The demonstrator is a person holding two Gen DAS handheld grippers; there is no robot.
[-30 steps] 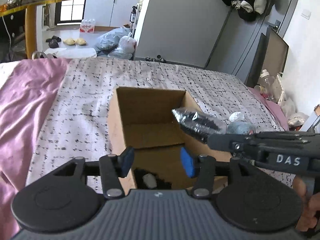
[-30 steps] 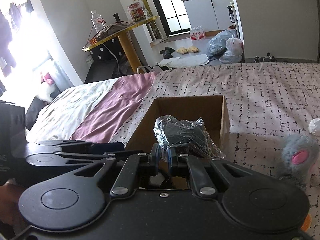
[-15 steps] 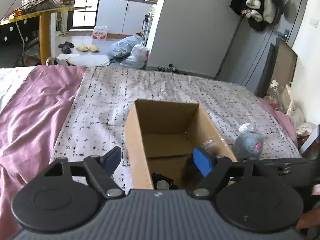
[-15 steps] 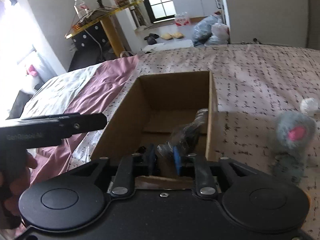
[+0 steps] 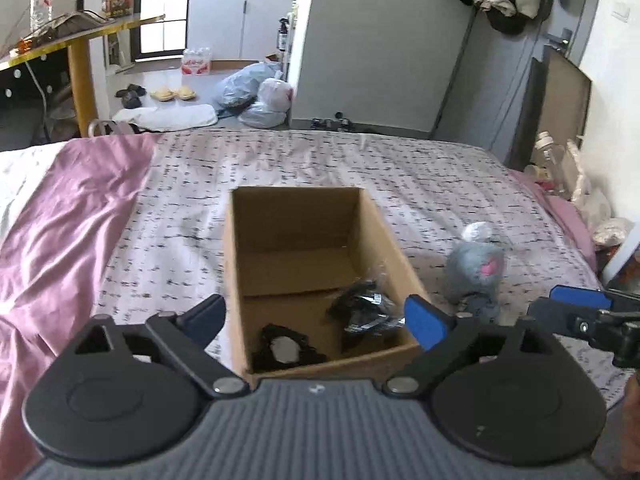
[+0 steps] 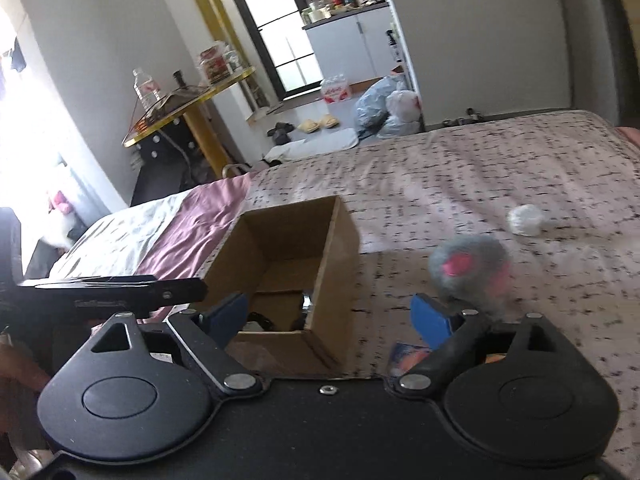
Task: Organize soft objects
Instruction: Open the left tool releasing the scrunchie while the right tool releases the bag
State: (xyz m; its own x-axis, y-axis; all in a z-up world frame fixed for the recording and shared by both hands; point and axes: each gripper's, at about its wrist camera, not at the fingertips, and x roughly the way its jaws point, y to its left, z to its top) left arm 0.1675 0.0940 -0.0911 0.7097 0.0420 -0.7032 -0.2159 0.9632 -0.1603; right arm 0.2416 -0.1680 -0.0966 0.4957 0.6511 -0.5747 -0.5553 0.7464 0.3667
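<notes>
An open cardboard box (image 5: 236, 264) (image 6: 340, 248) stands on the patterned bed cover. Inside it lie a dark object wrapped in clear plastic (image 5: 366, 308) and a black item with a white patch (image 5: 282, 346). A grey plush toy with pink ears (image 5: 476, 270) (image 6: 468, 266) sits on the bed right of the box, with a small white ball (image 6: 526, 220) beyond it. My left gripper (image 5: 316, 318) is open and empty over the box's near end. My right gripper (image 6: 326, 316) is open and empty, near the box's right front corner; its blue-padded tip shows in the left wrist view (image 5: 580, 298).
A pink sheet (image 5: 52, 220) covers the bed's left side. A colourful packet (image 6: 412, 356) lies just under my right gripper. Beyond the bed's foot are bags (image 5: 256, 96), slippers and a yellow-legged table (image 5: 80, 76). Bottles and clutter (image 5: 556, 160) stand by the bed's right edge.
My right gripper lowered the plastic-wrapped object into the box, opened and let it go, then drew back to the right. My left gripper opened wider and pulled back a little.
</notes>
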